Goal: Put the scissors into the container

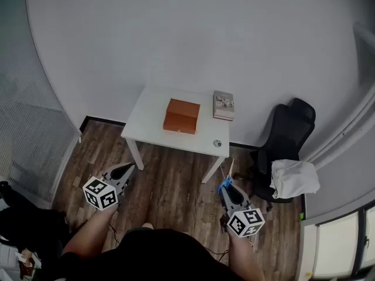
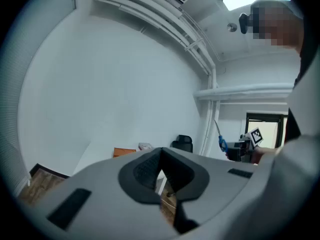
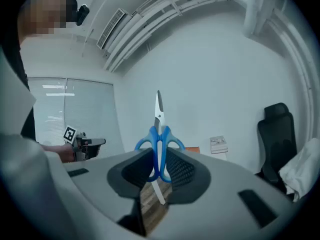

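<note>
The counter stands ahead of the left fingers and right fingers, container on it. Scissors sit between the right fingers.

Open floor fronts the table; orange box mid-top, chair beside its right end.

Office corner from above: 1 table, 1 chair.
I see a white table against a pale wall, on wood flooring. A flat grey pack lies at its back right corner, a small round item near its front right edge. A black office chair beside it carries a white cloth.
</note>
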The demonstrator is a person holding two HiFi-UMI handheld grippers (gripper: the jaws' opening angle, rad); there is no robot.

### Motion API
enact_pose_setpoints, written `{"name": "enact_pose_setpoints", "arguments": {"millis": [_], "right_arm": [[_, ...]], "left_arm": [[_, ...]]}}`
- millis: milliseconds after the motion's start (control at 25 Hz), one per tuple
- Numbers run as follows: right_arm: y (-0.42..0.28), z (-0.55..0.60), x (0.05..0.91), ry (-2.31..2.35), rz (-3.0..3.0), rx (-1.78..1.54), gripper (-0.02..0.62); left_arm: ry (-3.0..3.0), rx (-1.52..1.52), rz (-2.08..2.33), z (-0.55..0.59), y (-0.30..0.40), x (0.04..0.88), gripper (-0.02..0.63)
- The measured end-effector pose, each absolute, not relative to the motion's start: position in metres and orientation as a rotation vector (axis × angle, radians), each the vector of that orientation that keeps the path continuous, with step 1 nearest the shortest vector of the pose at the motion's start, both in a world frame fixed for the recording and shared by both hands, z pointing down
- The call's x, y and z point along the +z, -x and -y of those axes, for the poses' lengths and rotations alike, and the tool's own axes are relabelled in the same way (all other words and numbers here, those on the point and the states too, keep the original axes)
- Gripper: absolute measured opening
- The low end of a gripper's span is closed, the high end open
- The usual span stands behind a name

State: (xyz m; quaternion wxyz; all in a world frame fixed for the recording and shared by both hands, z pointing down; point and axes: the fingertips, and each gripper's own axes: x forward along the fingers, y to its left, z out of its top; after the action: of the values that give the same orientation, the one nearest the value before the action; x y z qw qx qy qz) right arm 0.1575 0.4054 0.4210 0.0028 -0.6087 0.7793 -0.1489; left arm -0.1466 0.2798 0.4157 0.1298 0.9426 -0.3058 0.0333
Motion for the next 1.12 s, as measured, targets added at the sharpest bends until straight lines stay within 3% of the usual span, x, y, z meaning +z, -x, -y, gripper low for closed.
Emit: {"name": "enact_pose_setpoints", "arguments": {"millis": [600, 1120], "right_arm": [[-0.173, -0.384, 0.445, 1.973, -2.398, -0.559, 0.084], [-0.160, -0.307, 0.442, 2.030, -2.383, -0.572, 0.084]], "left_arm": [[-2.705, 0.184, 0.878, -0.263, 0.142, 0.445, 0.009], [-2.717, 0.204, 0.786, -0.175, 0.136, 0.460, 0.009]]}}
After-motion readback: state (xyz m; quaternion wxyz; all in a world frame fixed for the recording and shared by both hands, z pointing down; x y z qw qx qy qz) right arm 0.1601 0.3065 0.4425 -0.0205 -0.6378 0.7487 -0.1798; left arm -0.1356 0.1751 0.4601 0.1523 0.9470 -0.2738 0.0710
